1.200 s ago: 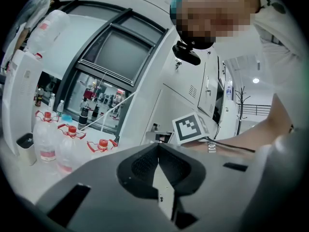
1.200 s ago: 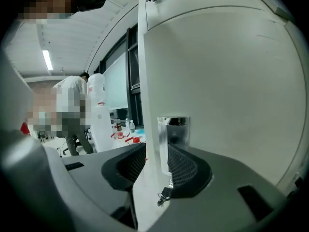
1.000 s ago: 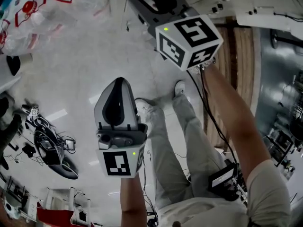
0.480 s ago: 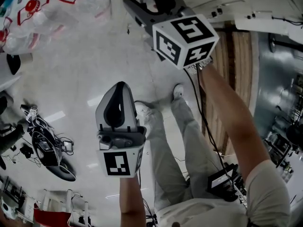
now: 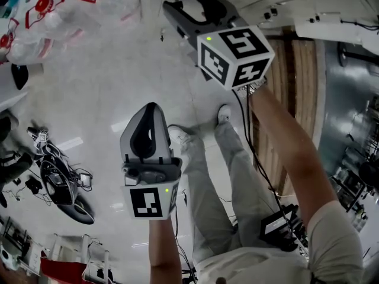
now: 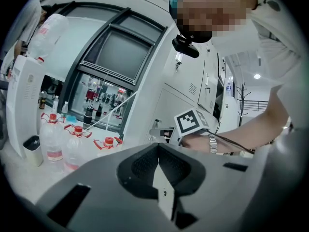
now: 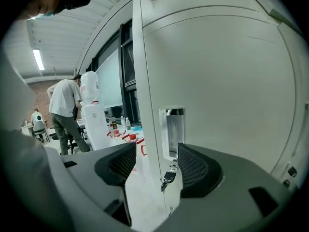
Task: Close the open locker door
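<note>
1. You wear a white short-sleeved shirt point(image 5: 339, 236) and pale grey trousers point(image 5: 237, 176).
2. Your shoes point(image 5: 224, 112) are white.
3. A metal watch point(image 6: 213, 144) bands your right wrist; a black cable point(image 5: 260, 141) trails beside it.

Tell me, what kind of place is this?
Likely a workshop or lab's staff corner: a metal locker door with its key, a water dispenser, and water bottles nearby.

**Door edge stands in the gap**

The edge of the locker door point(image 7: 217, 81), a key point(image 7: 167, 177) dangling at its lock, stands between the opening jaws of the right gripper point(image 7: 154, 166). Left of the edge lies open air; right, the door's face.
</note>
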`<state>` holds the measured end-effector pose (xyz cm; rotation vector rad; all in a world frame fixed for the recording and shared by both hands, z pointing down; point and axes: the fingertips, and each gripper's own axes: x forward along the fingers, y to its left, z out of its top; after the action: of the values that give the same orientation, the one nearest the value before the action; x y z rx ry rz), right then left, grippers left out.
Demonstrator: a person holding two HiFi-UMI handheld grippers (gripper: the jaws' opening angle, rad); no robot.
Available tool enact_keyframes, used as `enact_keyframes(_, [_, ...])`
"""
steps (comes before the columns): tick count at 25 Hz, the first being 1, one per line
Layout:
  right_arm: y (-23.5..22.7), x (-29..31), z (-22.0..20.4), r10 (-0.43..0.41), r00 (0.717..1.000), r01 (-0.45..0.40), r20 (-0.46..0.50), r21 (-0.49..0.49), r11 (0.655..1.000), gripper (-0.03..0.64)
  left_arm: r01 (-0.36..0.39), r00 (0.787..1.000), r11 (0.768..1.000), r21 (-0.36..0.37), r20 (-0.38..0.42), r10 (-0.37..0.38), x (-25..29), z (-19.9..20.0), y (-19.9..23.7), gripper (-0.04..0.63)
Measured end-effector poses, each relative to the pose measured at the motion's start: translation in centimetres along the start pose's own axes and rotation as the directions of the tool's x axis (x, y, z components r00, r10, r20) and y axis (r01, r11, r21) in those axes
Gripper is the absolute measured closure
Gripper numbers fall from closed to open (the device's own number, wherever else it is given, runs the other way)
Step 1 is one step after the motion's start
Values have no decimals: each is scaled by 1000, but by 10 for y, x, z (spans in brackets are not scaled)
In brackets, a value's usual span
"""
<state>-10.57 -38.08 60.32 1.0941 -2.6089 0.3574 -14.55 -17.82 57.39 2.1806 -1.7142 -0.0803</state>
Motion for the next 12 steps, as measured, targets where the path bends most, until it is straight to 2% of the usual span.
enact_keyframes(5, [18,-39,-6,65,997,-66,34,27,997,384,-14,1000,999,29,28,14,-9,6,-9,588])
enact_keyframes(8, [28,-71,-9,75,996,-76,44,27,997,559,-13,1000,1000,29,9,13,-16,6,-22,588])
enact_keyframes(12, [48,-119,-20,143,990,-144,19,56,988,591,-5,1000,1000,30,16,5,-29,15,-47,588])
